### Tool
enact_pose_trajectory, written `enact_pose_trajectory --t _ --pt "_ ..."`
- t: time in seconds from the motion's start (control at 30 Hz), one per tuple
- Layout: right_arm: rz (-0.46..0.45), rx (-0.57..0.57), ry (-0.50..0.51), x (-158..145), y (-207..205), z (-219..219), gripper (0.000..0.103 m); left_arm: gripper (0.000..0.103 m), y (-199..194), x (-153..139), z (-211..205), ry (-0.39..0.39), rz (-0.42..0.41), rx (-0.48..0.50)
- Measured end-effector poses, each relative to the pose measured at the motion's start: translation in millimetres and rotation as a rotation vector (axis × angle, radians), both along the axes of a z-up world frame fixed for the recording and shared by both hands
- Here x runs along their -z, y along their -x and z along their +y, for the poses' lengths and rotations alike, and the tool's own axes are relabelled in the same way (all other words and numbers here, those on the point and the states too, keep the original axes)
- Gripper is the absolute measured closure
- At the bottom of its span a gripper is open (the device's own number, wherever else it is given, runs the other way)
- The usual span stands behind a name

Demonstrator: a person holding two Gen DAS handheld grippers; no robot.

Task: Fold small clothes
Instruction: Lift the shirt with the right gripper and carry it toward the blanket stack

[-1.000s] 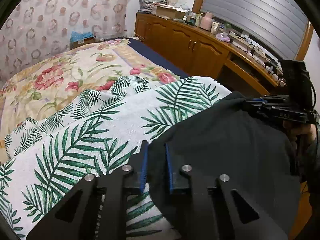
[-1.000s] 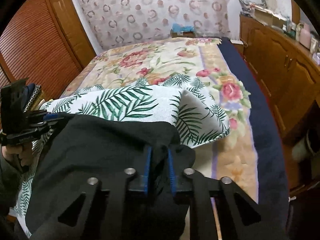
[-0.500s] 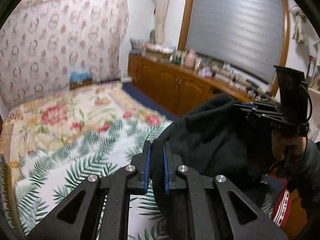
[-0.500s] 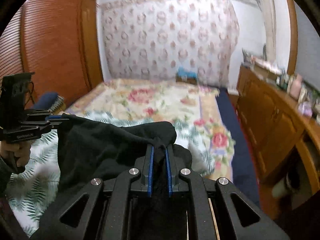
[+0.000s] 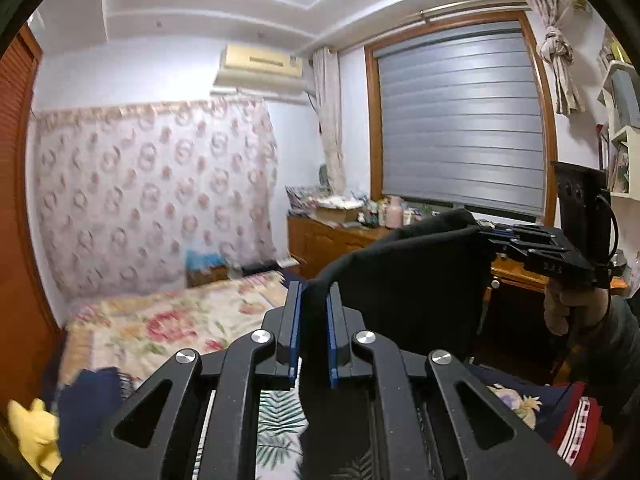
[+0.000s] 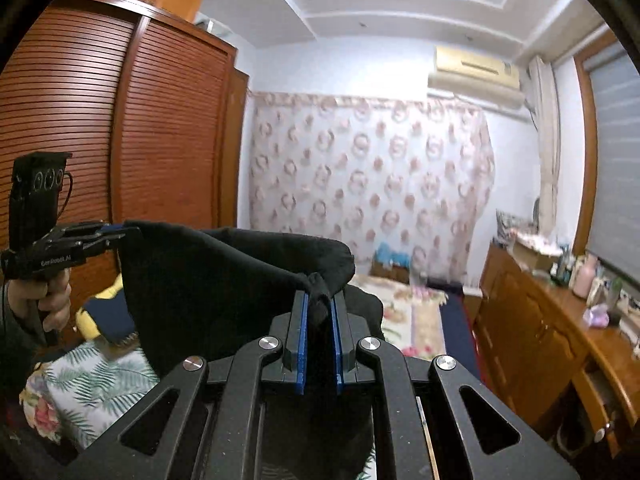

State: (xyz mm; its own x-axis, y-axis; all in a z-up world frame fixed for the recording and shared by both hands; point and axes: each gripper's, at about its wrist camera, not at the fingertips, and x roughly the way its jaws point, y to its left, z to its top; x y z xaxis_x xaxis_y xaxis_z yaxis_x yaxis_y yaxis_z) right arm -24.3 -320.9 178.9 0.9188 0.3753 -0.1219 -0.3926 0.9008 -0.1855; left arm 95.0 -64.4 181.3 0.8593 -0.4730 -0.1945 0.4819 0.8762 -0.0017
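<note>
We see the black garment [image 5: 408, 280] raised above the bed [image 5: 172, 320], stretched between both tongs. Left gripper [image 5: 313, 300] clamps one top corner; right gripper [image 6: 319, 304] clamps the other; cloth hangs below them.

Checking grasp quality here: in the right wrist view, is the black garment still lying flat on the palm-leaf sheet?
No, the black garment hangs in the air, pinched between the right gripper and left gripper.
</note>
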Motion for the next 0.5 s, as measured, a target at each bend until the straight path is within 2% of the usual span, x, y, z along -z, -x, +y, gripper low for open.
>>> enact_pose_trajectory --t 0.13,0.23,0.3,0.37,0.5 --pt "-0.031 -0.03 0.012 -3.3 26.4 12.9 0.093 0.091 28.5 -12.9 19.8 -0.017 -0.044 -0.03" --pt "-0.041 -0.068 0.031 -3.6 40.2 19.2 0.093 0.091 32.3 -18.1 32.6 -0.044 -0.056 -0.06" --pt "-0.035 -0.085 0.042 -4.8 33.6 19.9 0.093 0.091 23.7 -14.9 40.6 -0.055 -0.038 -0.078" --pt "-0.014 -0.093 0.053 -1.4 5.0 8.8 0.094 0.091 7.9 -4.2 45.0 -0.066 -0.009 -0.095" --pt "0.094 -0.1 0.082 23.8 -47.7 -6.4 0.093 0.091 -37.3 46.9 46.8 -0.121 0.096 -0.14"
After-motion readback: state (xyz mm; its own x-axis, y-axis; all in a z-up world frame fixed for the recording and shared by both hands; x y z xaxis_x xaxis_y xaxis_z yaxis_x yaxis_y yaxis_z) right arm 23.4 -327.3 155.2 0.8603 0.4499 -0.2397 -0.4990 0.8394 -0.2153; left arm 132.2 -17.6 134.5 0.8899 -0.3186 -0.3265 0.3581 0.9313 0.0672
